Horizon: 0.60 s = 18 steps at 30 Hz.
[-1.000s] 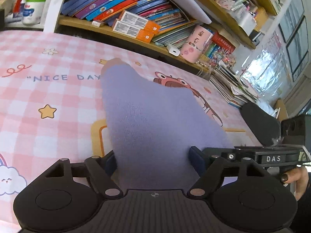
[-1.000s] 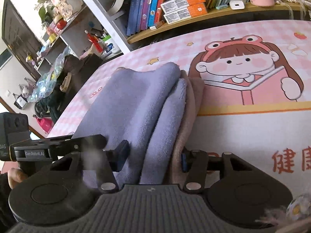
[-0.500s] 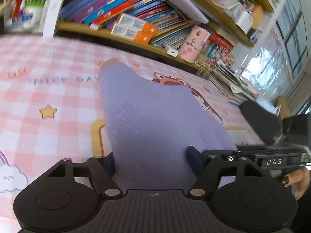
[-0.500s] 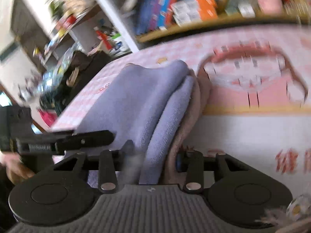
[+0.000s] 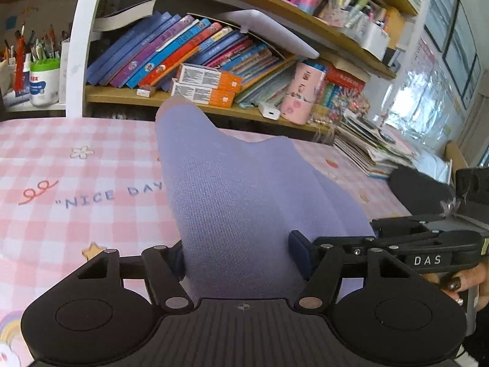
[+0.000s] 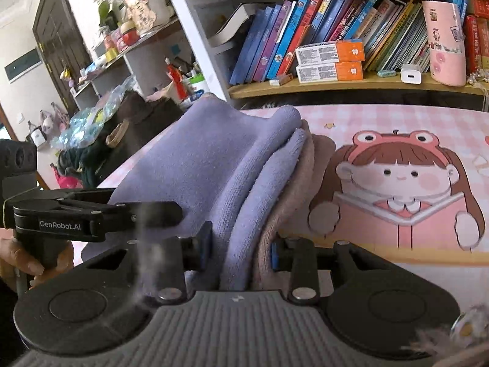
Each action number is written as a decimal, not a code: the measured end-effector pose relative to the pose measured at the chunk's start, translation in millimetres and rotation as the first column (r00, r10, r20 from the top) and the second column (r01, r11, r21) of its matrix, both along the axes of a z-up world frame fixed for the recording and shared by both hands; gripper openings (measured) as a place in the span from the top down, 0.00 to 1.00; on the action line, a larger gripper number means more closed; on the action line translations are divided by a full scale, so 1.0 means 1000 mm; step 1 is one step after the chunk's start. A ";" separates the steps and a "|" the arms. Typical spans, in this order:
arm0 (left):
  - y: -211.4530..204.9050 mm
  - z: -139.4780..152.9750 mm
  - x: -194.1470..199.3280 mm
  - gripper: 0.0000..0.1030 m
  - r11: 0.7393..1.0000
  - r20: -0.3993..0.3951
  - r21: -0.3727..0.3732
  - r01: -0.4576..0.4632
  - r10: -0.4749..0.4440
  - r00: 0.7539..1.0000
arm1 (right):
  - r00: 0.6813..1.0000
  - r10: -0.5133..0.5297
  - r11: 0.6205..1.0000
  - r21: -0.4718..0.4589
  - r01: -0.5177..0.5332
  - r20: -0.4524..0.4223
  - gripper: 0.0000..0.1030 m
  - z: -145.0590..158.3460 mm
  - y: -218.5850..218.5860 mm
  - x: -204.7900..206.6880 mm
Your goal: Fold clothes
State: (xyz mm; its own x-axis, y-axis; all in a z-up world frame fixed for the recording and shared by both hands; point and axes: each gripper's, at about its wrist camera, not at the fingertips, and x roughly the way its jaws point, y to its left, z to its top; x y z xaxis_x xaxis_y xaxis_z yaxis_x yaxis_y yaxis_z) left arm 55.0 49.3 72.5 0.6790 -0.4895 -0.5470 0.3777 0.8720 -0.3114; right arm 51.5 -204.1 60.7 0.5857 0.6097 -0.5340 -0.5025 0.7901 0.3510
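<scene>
Lavender fleece garment (image 5: pixel 244 202), already folded into thick layers with a dusty-pink lining showing along one edge, hangs lifted between both claws above the pink checked cartoon-print tablecloth (image 5: pixel 76 183). Left gripper (image 5: pixel 238 257) clamps the wide folded end; right gripper (image 6: pixel 241 250) is closing narrow on the stacked layers, its pads pressing the bundle. To fold well, I judge both hands should travel level and together, keeping the edges aligned before lowering it flat.

Table (image 5: pixel 76 165): pink checked cartoon-print cover. Lying on it: folded purple-and-pink garment (image 6: pixel 214 165) toward 10 o'clock of the printed girl; magazine stack (image 5: pixel 366 150) at 2 o'clock.
</scene>
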 end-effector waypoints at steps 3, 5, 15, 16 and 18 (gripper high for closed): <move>0.003 0.002 0.023 0.37 0.999 -0.006 -0.032 -0.015 0.015 1.000 | 1.000 -0.014 1.000 0.017 0.014 0.002 0.69 0.005 0.000 0.021; 0.005 0.002 0.037 0.37 0.998 -0.015 -0.050 -0.025 0.025 1.000 | 1.000 -0.023 1.000 0.017 0.022 0.009 0.68 0.008 0.000 0.036; 0.006 -0.016 0.116 0.37 0.993 -0.077 -0.101 -0.055 0.047 0.996 | 0.997 -0.069 0.998 -0.009 0.069 0.024 0.69 0.003 0.007 0.115; 0.007 -0.018 0.125 0.37 0.993 -0.079 -0.104 -0.055 0.047 0.996 | 0.997 -0.071 0.997 -0.011 0.071 0.023 0.69 0.002 0.008 0.123; 0.007 -0.021 0.140 0.37 0.993 -0.078 -0.102 -0.054 0.046 0.996 | 0.997 -0.074 0.997 -0.015 0.074 0.023 0.69 -0.001 0.010 0.139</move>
State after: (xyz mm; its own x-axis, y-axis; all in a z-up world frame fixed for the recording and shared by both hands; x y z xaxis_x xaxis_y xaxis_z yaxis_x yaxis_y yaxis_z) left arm 194.7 56.5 51.3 0.6626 -0.5131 -0.5455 0.3067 0.8504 -0.4275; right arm 190.3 -193.8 59.4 0.6408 0.5557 -0.5297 -0.4498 0.8309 0.3275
